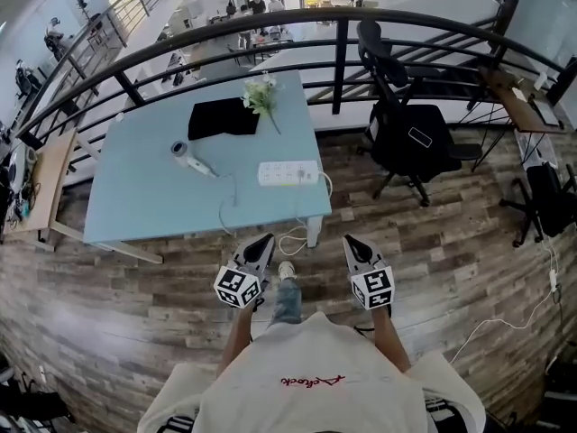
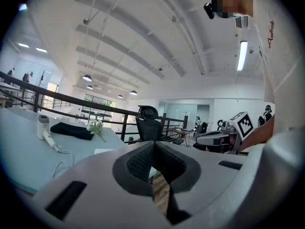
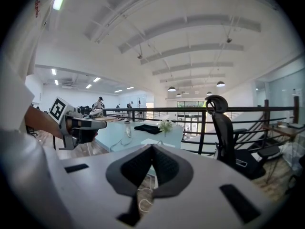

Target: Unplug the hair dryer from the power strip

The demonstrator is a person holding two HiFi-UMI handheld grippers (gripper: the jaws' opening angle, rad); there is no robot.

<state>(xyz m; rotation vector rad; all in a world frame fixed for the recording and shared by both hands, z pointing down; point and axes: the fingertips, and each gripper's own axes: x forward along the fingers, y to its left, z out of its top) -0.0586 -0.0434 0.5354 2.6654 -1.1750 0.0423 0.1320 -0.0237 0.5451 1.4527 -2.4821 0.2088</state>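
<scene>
A white hair dryer (image 1: 191, 158) lies on the light blue table (image 1: 144, 197). Its cord (image 1: 225, 207) loops across to a white power strip (image 1: 288, 173) near the table's front right corner. The dryer (image 2: 45, 130) shows at the far left in the left gripper view, and the dryer (image 3: 127, 129) sits mid-table in the right gripper view. My left gripper (image 1: 264, 240) and right gripper (image 1: 352, 242) are held side by side short of the table's front edge. Both are shut with nothing between the jaws. Each points toward the table.
A black cloth (image 1: 224, 117) and a small bunch of flowers (image 1: 261, 93) lie at the table's far side. A black railing (image 1: 341, 66) runs behind. A black office chair (image 1: 410, 138) stands to the right. A white cable (image 1: 290, 240) hangs over the front edge to the wooden floor.
</scene>
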